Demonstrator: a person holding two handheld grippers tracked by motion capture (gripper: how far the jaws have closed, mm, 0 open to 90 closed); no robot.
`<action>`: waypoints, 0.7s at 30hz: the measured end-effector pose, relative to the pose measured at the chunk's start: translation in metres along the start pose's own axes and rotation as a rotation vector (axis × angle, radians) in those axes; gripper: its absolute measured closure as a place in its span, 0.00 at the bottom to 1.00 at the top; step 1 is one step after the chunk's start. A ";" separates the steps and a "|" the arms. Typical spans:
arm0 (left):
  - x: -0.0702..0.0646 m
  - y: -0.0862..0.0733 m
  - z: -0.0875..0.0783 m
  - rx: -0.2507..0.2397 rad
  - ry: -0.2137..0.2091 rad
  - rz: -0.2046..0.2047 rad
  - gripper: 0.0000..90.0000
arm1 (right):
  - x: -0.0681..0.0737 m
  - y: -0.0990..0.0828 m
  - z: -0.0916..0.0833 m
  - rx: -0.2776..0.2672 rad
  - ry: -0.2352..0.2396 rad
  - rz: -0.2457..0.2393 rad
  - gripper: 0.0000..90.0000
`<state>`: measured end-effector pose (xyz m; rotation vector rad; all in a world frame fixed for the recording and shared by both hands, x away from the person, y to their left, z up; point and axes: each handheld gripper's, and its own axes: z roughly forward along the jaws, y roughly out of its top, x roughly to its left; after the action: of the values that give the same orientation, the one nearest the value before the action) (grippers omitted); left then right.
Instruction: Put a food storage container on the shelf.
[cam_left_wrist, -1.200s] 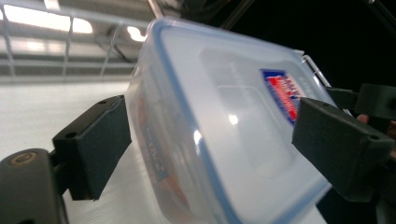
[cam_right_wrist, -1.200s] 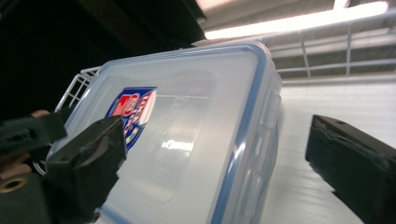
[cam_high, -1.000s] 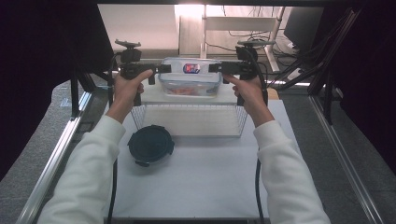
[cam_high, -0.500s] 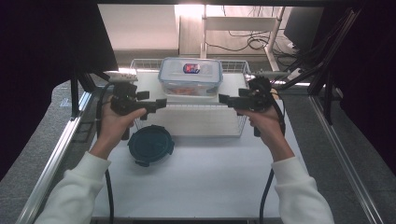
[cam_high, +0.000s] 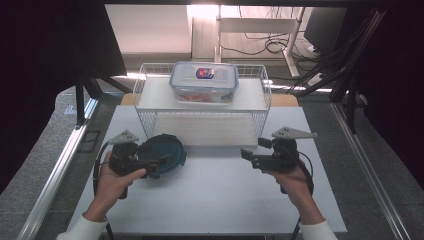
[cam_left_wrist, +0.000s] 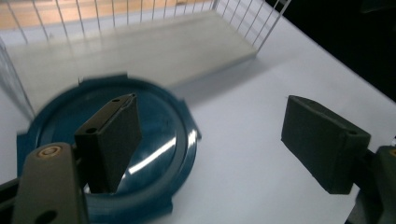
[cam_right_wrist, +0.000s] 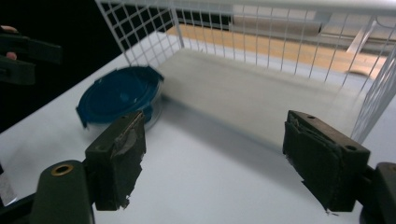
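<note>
White table: one. It bears everything listed below; both hands come in over its near half.

Wire rack: one, two-tiered, at the far middle of the table. Its upper shelf carries the clear container; its lower shelf lies bare, seen in both gripper views.

Clear lidded container: one, rectangular, with a red and blue label on the lid. It stands on the rack's upper shelf, well apart from both grippers.

Blue round container: one, with a dark blue lid, on the table just in front of the rack's left front corner. In the left gripper view it lies directly under and behind the left-hand jaw, not between the two; whether that jaw touches the lid cannot be told. In the right gripper view it sits far off to the upper left.

Grippers: two.
- Left gripper, held low at the table's left, pointing toward the middle over the blue container's near edge. Jaws stand wide apart, having closed slightly just before; nothing between them but bare table.
- Right gripper, held low at the right, just in front of the rack's right front corner, pointing toward the middle. Jaws apart, just been closing a little; nothing between them.
</note>
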<state>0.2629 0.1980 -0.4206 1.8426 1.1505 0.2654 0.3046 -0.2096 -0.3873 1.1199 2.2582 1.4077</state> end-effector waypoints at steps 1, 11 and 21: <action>-0.001 -0.006 0.000 0.007 0.015 0.008 0.21 | 0.001 -0.007 -0.001 0.004 0.005 0.002 0.25; -0.010 -0.048 -0.003 0.052 0.034 0.034 0.23 | 0.007 -0.054 0.000 0.093 0.057 0.020 0.28; -0.008 -0.064 0.001 0.090 0.054 0.026 0.24 | 0.005 -0.062 0.009 0.126 0.054 0.024 0.31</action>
<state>0.2204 0.2005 -0.4693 1.9402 1.1935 0.2841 0.2770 -0.2142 -0.4435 1.1642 2.4088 1.3364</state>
